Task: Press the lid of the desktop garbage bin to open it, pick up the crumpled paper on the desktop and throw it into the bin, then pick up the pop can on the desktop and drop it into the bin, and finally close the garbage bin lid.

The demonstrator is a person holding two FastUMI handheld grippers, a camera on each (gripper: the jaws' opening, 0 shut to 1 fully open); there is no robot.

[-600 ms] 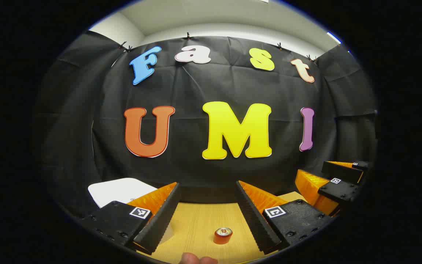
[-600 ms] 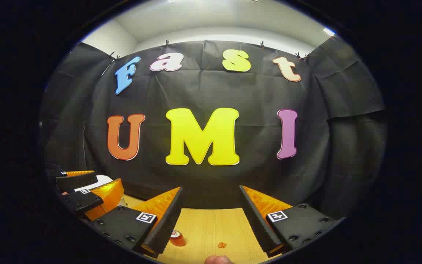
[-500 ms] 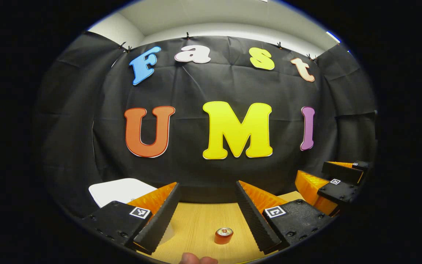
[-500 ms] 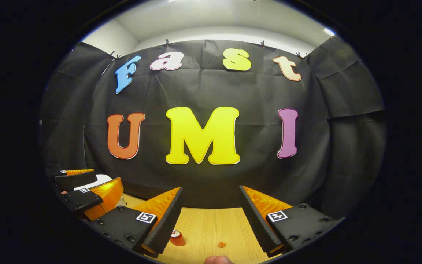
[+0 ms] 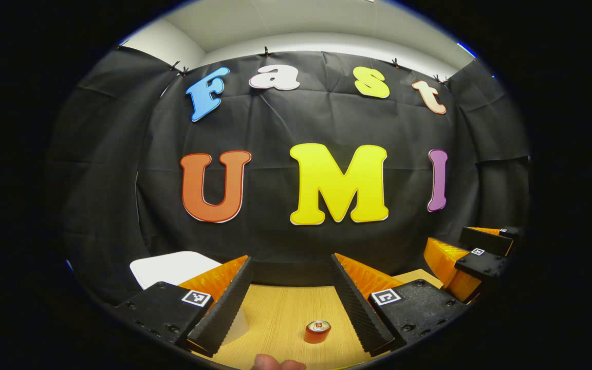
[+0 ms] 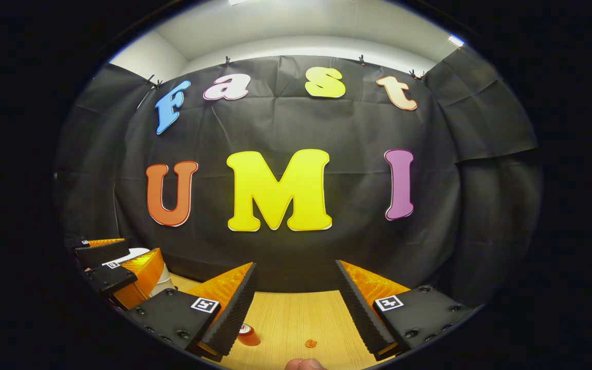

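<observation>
An orange pop can (image 5: 317,331) stands upright on the wooden desktop (image 5: 280,308), low between the fingers of my open left gripper (image 5: 291,259). The white bin lid (image 5: 172,267) lies flat and closed at the left, partly behind my left finger. My right gripper (image 5: 463,254) shows at the far right edge. In the right gripper view, my right gripper (image 6: 295,264) is open and empty above the table. The can (image 6: 248,334) peeks out beside its left finger, and a small orange scrap (image 6: 310,343) lies near it. The left gripper (image 6: 113,264) sits at the left before the white bin (image 6: 161,275).
The black cloth wall (image 5: 296,118) closes off the back of the desktop, close behind the bin. A fingertip (image 5: 275,364) shows at the bottom edge of the left gripper view, and another fingertip (image 6: 302,364) in the right gripper view.
Both views have drifted only slightly: the scene slid a little right in the left gripper view and a little left in the right gripper view. Can, bin and jaw openings are unchanged.
</observation>
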